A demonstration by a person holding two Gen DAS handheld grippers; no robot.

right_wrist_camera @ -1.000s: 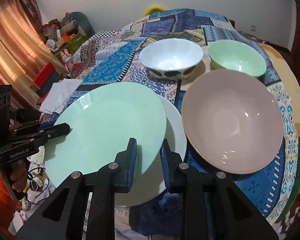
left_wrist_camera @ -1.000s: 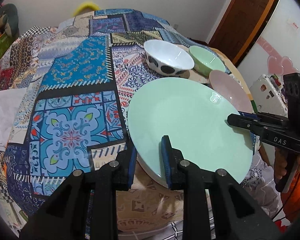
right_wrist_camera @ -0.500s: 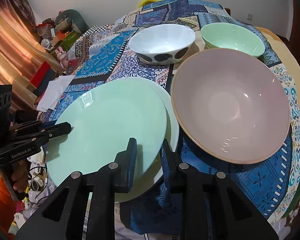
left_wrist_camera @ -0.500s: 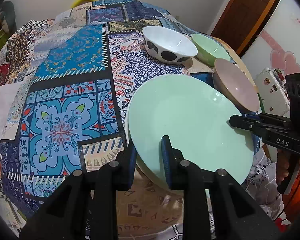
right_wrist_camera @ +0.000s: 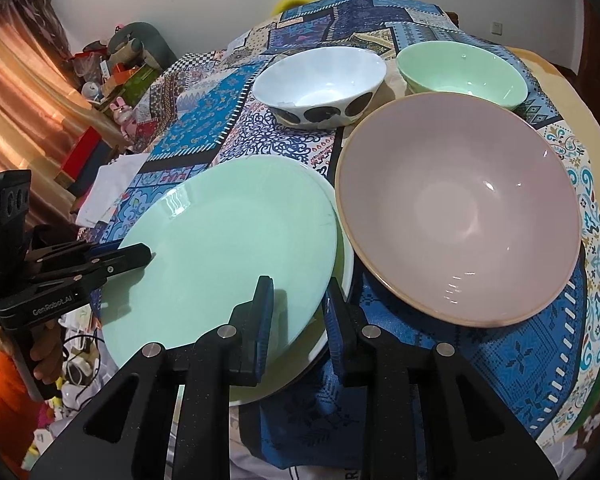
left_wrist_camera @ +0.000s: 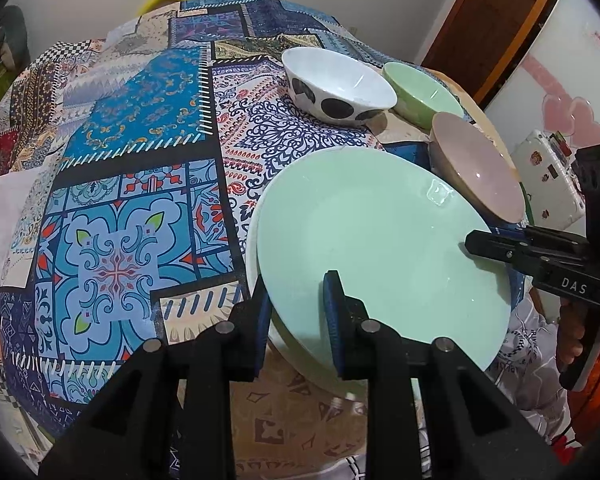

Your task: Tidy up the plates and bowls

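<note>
- Left gripper [left_wrist_camera: 296,292] clamped across the near rim of green plate [left_wrist_camera: 372,240].
- Right gripper [right_wrist_camera: 298,296] astride the same rim on the side nearer pink bowl [right_wrist_camera: 460,208], jaws just easing open; cannot tell whether pads press.
- Green plate just beside pink bowl, lying slightly off-centre over white plate [right_wrist_camera: 346,276] on desk [left_wrist_camera: 120,160].
- Step in hand, likely: stacking plate on plate and letting go.
- Next: open both fully, back out without dragging the top plate.

Green plate [right_wrist_camera: 228,248] atop white plate [right_wrist_camera: 346,276]
</note>
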